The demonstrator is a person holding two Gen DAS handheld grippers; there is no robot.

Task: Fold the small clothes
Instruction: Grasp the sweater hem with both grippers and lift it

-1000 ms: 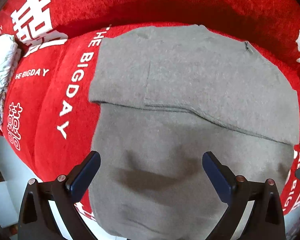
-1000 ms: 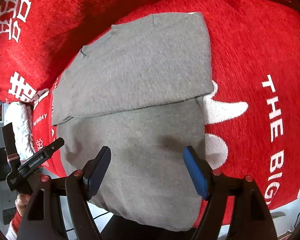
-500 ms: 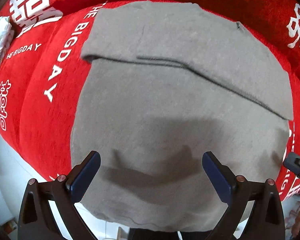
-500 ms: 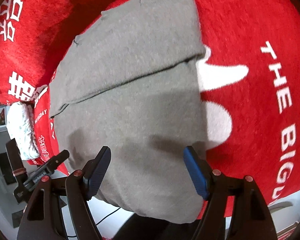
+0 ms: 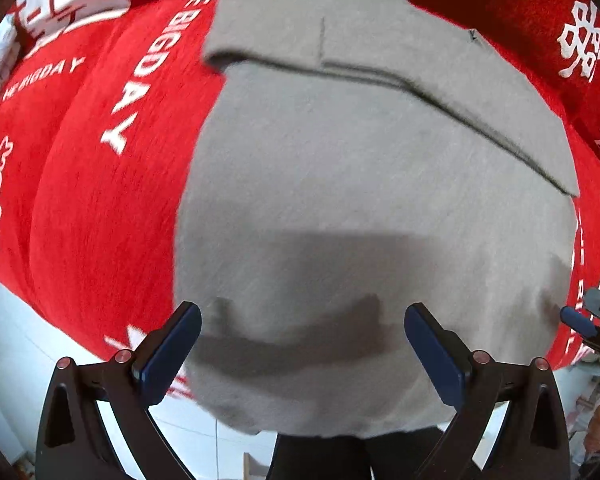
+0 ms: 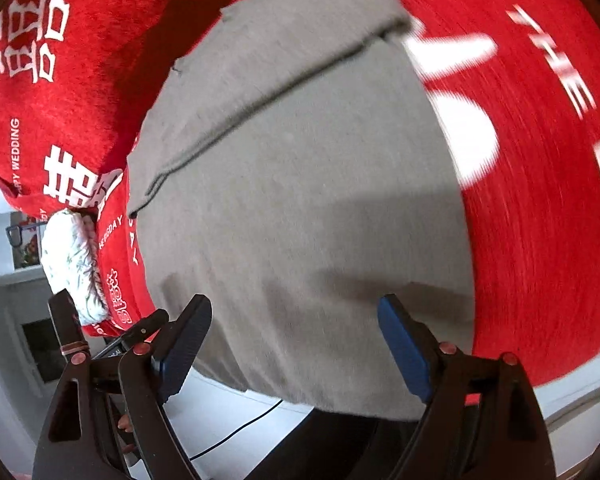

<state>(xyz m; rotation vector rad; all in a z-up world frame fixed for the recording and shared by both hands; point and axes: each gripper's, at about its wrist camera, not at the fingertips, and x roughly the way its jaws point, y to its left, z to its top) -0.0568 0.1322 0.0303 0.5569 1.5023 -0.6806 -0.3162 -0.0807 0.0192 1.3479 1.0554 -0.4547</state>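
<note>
Red cover (image 5: 100, 208), plush, white lettering and wedding characters, spread over a raised surface; it fills most of both views. On it lies the grey garment (image 5: 360, 200), flat, its far part already doubled over so a fold edge (image 5: 440, 96) runs across from left to right. Its near hem hangs slightly over the near rim of the cover.

Left gripper (image 5: 302, 344) hovers above the near left part of the hem, jaws wide apart, nothing between them. Right gripper (image 6: 294, 344) hovers above the near right part, jaws likewise apart and empty.

Step in hand, as I judge it: take the near hem at two points. Pinch close to each corner, both layers if there are two, lift level, and carry far to meet the fold edge squarely. Uneven lift would skew it.

Small items: a white patterned bundle (image 6: 72, 260) at the cover's left end. Pale floor (image 6: 228, 412) below, dark cable (image 6: 240, 428) on it.
</note>
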